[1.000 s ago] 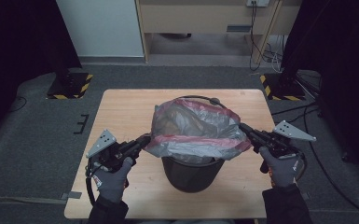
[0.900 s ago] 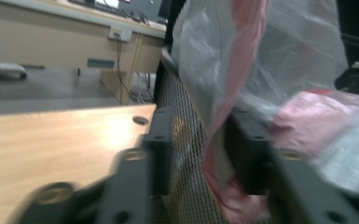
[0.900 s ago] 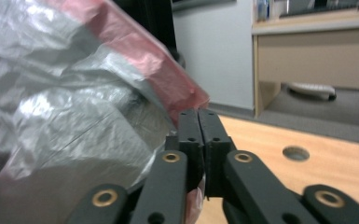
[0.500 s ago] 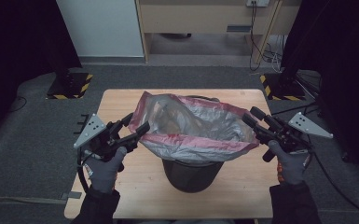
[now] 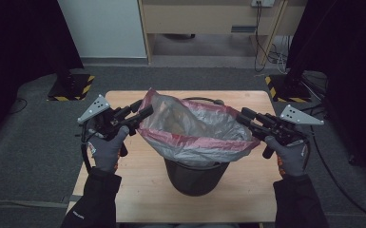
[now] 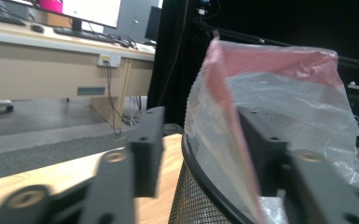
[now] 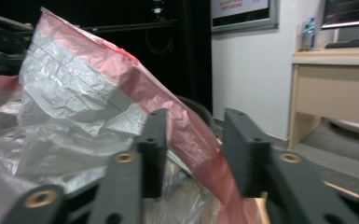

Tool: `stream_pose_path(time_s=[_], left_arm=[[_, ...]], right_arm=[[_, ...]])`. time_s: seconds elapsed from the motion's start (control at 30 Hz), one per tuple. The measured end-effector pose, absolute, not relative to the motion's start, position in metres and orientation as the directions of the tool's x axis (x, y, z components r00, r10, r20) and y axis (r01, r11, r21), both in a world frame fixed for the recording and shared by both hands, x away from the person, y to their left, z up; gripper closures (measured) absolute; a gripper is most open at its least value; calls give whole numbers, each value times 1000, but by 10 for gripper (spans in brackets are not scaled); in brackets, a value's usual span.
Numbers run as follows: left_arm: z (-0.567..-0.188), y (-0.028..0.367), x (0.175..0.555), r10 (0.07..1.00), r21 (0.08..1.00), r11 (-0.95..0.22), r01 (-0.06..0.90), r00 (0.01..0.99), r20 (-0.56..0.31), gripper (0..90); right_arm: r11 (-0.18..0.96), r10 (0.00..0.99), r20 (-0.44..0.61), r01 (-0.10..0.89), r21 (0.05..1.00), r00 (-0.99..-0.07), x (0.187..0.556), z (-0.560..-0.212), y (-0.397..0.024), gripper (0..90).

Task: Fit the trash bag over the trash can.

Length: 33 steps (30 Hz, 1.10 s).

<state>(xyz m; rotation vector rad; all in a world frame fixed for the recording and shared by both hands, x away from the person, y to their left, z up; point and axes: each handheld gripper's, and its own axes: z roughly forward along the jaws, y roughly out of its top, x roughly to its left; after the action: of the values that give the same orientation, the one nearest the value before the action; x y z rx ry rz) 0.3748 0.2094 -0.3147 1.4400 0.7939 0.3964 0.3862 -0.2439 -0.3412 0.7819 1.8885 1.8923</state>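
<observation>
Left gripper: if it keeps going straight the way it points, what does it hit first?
The plastic bag: its red-edged rim already stands between the left gripper's parted jaws, which have just been closing. Right below runs the rim of the black mesh bin. Depth past the film is unclear.

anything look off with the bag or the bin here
The bag is not yet seated: its red-edged mouth hangs spread above the black mesh bin, not folded over the rim. Nothing is spilled or visibly torn.
</observation>
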Motion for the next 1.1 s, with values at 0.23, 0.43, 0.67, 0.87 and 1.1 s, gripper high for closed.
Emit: stream_pose_path(time_s=[0.23, 0.43, 0.67, 0.87, 1.1], left_arm=[[-327, 205, 385, 723, 962, 88, 257, 648, -239, 894], [-352, 203, 396, 746, 934, 47, 355, 609, -270, 899], [-377, 197, 401, 717, 888, 36, 458, 608, -343, 899], [-384, 196, 398, 718, 858, 12, 514, 593, -365, 899], [-384, 197, 396, 736, 848, 9, 530, 570, -364, 899]], right_arm=[[-60, 610, 148, 141, 988, -778, 390, -343, -247, 900], [-69, 661, 189, 193, 979, -726, 402, -354, -245, 900], [-10, 697, 187, 252, 968, -692, 409, -372, -238, 900], [16, 707, 193, 287, 958, -681, 409, -380, -240, 900], [73, 730, 154, 299, 951, -666, 407, -375, -241, 900]])
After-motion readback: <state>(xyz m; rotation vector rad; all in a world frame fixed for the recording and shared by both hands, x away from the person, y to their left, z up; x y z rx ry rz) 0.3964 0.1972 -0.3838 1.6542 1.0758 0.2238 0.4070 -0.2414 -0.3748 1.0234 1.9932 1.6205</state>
